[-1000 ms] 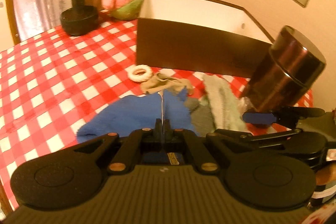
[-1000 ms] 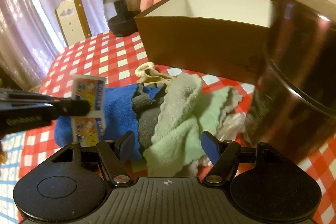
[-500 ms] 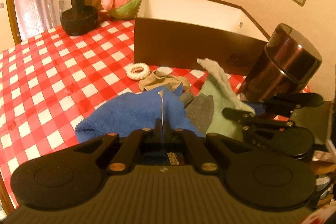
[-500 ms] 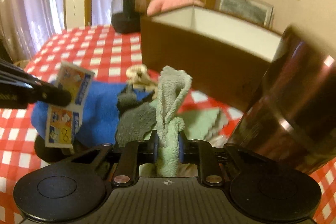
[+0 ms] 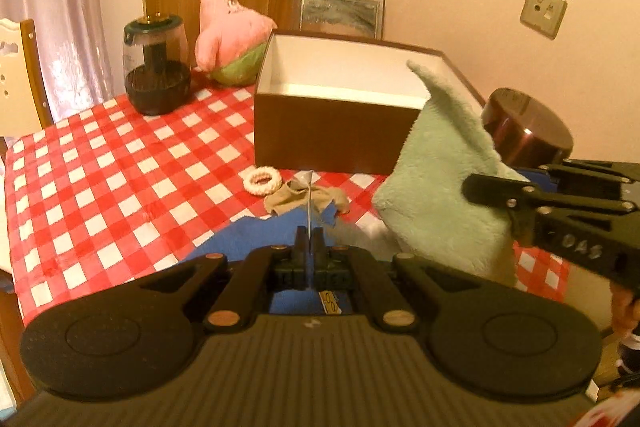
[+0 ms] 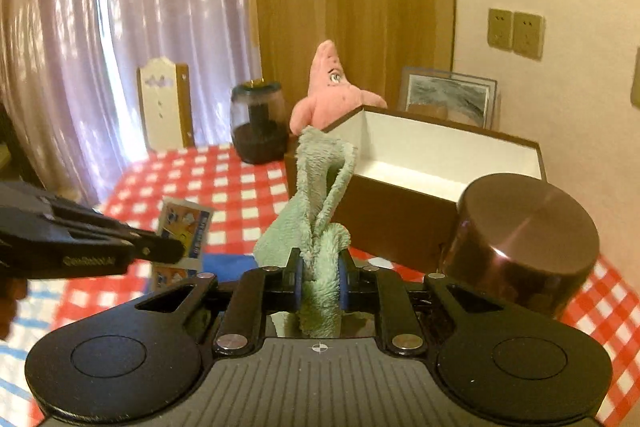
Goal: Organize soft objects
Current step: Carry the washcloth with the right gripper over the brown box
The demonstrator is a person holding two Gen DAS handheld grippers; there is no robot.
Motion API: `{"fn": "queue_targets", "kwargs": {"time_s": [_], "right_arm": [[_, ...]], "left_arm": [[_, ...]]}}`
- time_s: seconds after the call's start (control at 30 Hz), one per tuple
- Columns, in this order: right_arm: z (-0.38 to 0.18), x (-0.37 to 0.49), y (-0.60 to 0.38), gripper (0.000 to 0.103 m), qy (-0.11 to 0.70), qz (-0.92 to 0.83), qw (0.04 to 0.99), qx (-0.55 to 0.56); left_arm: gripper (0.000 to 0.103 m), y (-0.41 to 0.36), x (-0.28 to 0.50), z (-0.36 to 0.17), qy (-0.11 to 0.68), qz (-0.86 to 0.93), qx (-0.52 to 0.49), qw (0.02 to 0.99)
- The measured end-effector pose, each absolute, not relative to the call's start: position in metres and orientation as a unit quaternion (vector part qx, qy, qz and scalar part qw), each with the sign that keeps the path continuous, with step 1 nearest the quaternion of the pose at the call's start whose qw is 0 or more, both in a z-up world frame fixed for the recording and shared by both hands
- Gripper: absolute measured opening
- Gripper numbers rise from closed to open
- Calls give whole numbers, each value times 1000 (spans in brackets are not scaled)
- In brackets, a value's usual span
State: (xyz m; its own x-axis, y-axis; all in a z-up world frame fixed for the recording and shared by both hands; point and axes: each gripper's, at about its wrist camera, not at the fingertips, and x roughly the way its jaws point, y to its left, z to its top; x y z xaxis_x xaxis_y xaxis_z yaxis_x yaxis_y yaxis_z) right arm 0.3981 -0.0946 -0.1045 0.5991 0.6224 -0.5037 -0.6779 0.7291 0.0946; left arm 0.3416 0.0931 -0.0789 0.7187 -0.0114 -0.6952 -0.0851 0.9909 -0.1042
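My right gripper (image 6: 319, 269) is shut on a fluffy pale green cloth (image 6: 316, 187), which hangs lifted above the table in front of the open brown box (image 6: 384, 223). From the left wrist, the green cloth (image 5: 440, 187) dangles from the right gripper (image 5: 496, 187) beside the box (image 5: 332, 135). My left gripper (image 5: 309, 243) is shut on a thin printed packet (image 5: 310, 203), seen edge-on there. The right wrist view shows the packet (image 6: 184, 227) flat-on. A blue towel (image 5: 256, 239), a beige sock (image 5: 296, 197) and a white scrunchie (image 5: 263, 181) lie on the checked cloth.
A brown metal canister (image 6: 520, 239) stands right of the box, close to the right gripper. A pink star plush (image 5: 228, 35) and a dark glass jar (image 5: 156, 71) sit at the table's back. A chair (image 5: 16, 67) stands at the left edge. The wall is just behind the box.
The right gripper's jaws closed on the green cloth and pulled it up out of the pile. Both grippers rose, and the left kept hold of the packet.
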Motion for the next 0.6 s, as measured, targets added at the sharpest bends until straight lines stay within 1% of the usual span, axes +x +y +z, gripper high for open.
{"fn": "queue_targets", "kwargs": {"time_s": [0.23, 0.6], "right_arm": [[-79, 392, -129, 17, 291, 382, 877, 14], [-55, 379, -222, 17, 328, 328, 885, 43]], "left_arm": [[0, 86, 333, -68, 370, 14, -59, 927], [0, 73, 339, -64, 371, 7, -54, 927]]}}
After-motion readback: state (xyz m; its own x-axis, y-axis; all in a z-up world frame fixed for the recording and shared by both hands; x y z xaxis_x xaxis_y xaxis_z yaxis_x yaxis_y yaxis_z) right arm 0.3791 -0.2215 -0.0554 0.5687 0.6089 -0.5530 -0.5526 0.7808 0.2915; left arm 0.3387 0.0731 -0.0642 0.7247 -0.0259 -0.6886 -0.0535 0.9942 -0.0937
